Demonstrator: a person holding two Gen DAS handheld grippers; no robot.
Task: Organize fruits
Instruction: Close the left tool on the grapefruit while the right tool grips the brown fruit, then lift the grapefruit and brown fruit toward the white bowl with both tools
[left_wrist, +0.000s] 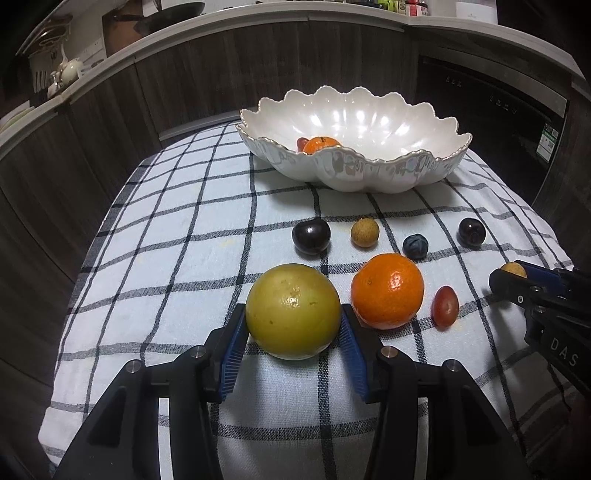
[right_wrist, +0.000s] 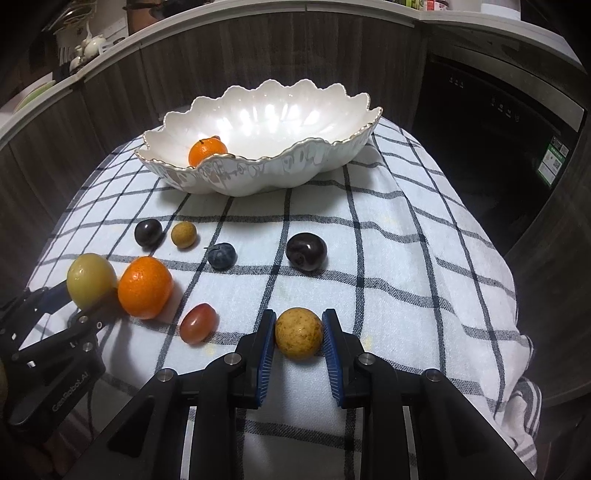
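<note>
My left gripper (left_wrist: 293, 317) is shut on a yellow-green round fruit (left_wrist: 293, 311) that rests on the checked cloth; it also shows in the right wrist view (right_wrist: 91, 280). My right gripper (right_wrist: 299, 334) is shut on a small tan speckled fruit (right_wrist: 299, 333), also resting on the cloth. A white scalloped bowl (left_wrist: 369, 173) stands at the back with an orange (left_wrist: 320, 144) and a small red fruit in it. An orange (left_wrist: 387, 290), a red grape (left_wrist: 445, 306), a blueberry (left_wrist: 415, 246), two dark plums (left_wrist: 311, 236) (left_wrist: 471, 231) and a tan longan (left_wrist: 365, 232) lie loose on the cloth.
The checked cloth (left_wrist: 177, 258) covers a small rounded table that drops off at left, right and front. Dark wood cabinets (left_wrist: 207, 74) and a black appliance (left_wrist: 491, 110) stand behind. The right gripper's body (left_wrist: 546, 306) sits at the right edge in the left wrist view.
</note>
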